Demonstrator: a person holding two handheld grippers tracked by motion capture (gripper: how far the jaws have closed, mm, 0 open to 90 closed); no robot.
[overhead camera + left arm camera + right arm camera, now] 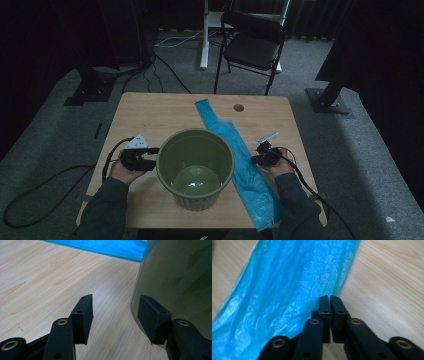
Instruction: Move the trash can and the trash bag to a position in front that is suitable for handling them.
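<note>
An empty olive-green bucket [195, 200] stands upright in the middle of the wooden table [150, 110]. A long blue plastic bag [250, 175] lies flat to its right, running from the far side to the near edge. My left gripper [151, 156] sits at the bucket's left side, open. In the left gripper view [115, 300] one pad is close against the bucket's outer wall [180, 272], the other is over bare wood, and the bag [105, 246] shows beyond. My right gripper [255, 160] is at the bag's right edge, its jaws [330, 297] pressed together on the thin film [282, 285].
A black folding chair [252, 42] stands beyond the table on grey carpet. A round hole [238, 107] is in the tabletop's far side. Cables trail from both grippers off the near edge. Dark stand bases [327, 97] flank the table.
</note>
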